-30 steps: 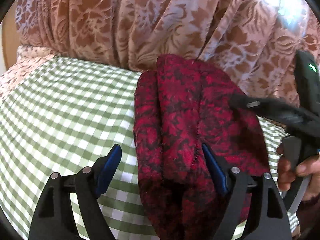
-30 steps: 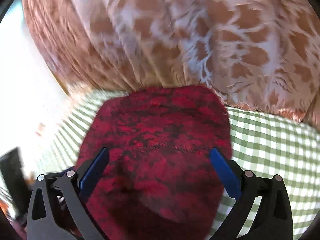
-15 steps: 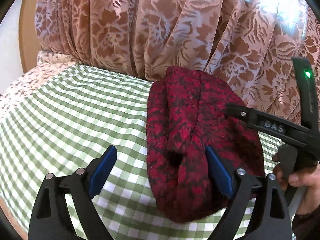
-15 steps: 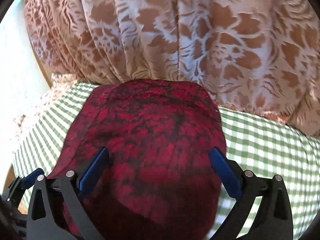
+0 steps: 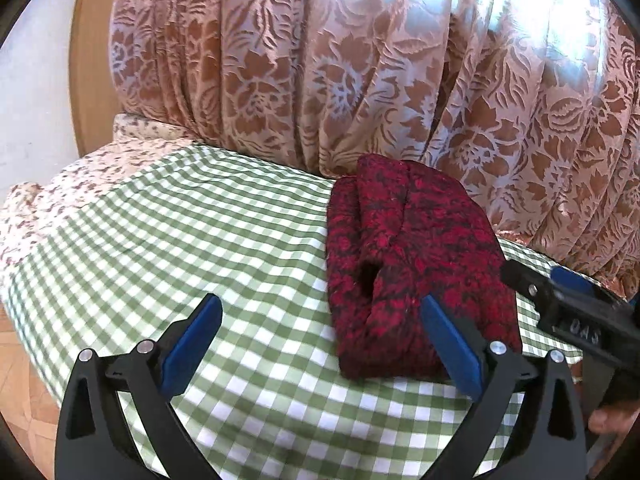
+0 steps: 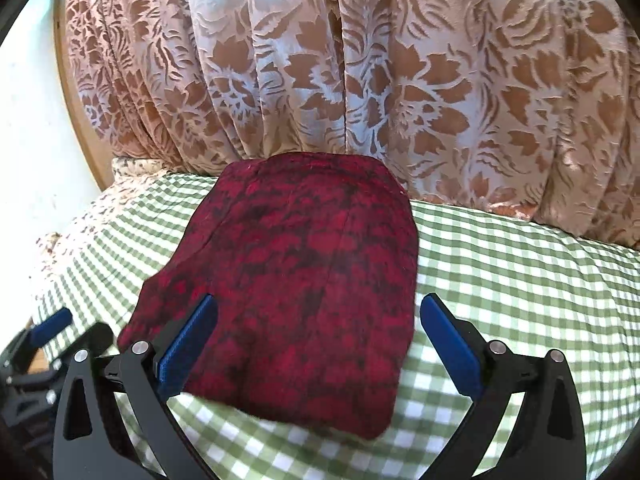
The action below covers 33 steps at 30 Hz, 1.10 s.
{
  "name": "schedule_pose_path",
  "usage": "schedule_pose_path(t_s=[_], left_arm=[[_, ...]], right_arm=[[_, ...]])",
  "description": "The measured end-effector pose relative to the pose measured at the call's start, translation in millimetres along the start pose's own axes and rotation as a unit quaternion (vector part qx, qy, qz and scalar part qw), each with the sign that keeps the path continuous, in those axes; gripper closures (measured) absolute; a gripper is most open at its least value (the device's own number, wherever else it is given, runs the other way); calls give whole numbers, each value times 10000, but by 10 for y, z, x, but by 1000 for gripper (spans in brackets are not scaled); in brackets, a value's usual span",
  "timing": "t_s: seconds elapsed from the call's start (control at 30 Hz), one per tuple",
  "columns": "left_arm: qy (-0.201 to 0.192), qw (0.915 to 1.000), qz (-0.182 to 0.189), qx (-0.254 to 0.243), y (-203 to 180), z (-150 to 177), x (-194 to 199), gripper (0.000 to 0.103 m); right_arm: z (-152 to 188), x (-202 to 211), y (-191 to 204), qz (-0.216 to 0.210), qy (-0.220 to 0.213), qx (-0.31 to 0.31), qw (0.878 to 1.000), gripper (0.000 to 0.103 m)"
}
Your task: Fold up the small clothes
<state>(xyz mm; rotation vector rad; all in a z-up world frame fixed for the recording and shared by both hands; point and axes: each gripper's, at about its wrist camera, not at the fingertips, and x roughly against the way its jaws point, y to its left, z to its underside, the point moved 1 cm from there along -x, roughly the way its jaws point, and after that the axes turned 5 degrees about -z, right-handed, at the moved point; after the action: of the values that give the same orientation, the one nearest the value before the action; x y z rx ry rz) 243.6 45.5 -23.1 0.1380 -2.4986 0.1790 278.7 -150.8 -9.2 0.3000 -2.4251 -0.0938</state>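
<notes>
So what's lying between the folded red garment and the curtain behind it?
Nothing. In the right wrist view the red garment runs right up to the curtain hem, with no checked cloth showing between them.

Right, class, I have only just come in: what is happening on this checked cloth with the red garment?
A person holds tongs in each hand over a table with a green checked cloth. A red patterned garment lies folded into a compact bundle near the floral curtain. Neither tool grips it: the left tongs are opening with nothing pressed between their pads, and the right tongs stand open above the bundle. The fold looks done.
</notes>
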Motion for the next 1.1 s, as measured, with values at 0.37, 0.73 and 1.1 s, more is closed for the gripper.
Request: schedule_pose_path(t_s=[0.37, 0.73, 1.1], left_arm=[[-171, 9995, -261, -89, -2, 237, 399, 2], [-204, 9977, -606, -232, -2, 480, 617, 2], [-365, 9976, -547, -232, -38, 531, 815, 2]], right_arm=[[456, 477, -6, 434, -287, -128, 9986, 3], [734, 727, -28, 556, -262, -284, 9977, 3], [818, 930, 2, 470, -466, -246, 9975, 3]])
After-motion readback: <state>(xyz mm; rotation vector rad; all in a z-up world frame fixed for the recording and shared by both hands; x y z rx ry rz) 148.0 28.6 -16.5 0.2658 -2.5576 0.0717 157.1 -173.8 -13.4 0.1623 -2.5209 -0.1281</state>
